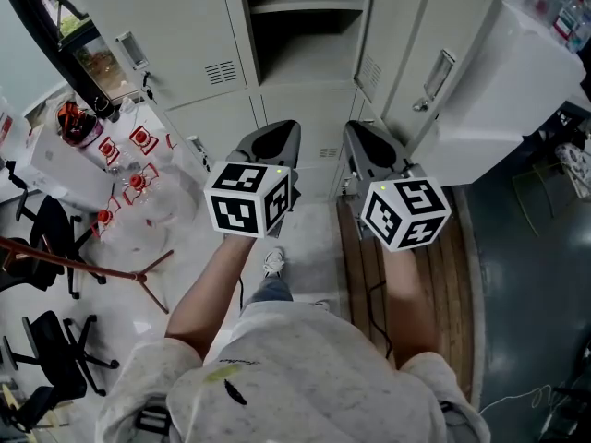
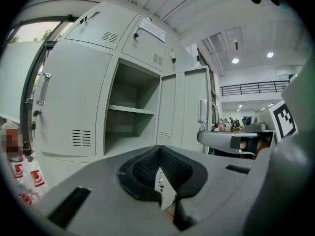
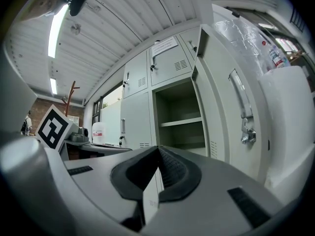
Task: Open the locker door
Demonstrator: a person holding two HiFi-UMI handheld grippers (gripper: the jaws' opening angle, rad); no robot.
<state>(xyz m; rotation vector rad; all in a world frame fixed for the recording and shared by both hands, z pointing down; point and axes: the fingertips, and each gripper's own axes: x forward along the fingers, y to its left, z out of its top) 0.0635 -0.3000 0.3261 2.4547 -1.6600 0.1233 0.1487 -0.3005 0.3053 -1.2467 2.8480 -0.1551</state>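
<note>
- My left tool (image 1: 270, 135) and right tool (image 1: 371, 144), centre of the head view, are both pressed together, pinching nothing.
- The locker door (image 1: 432, 58) stands swung wide at upper right, its compartment (image 1: 305, 26) exposed; I judge the opening done, 0 steps left.
- The right gripper view shows the door's handle (image 3: 243, 117) large; the head view adds that neither tool touches the door.

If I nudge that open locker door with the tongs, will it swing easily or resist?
The open locker door stands swung wide, so it probably turns freely. It looks like a thin sheet-metal panel: likely light, perhaps flexing or rattling. Its painted face looks smooth, so a push may slide; the handle offers a surer catch.
</note>
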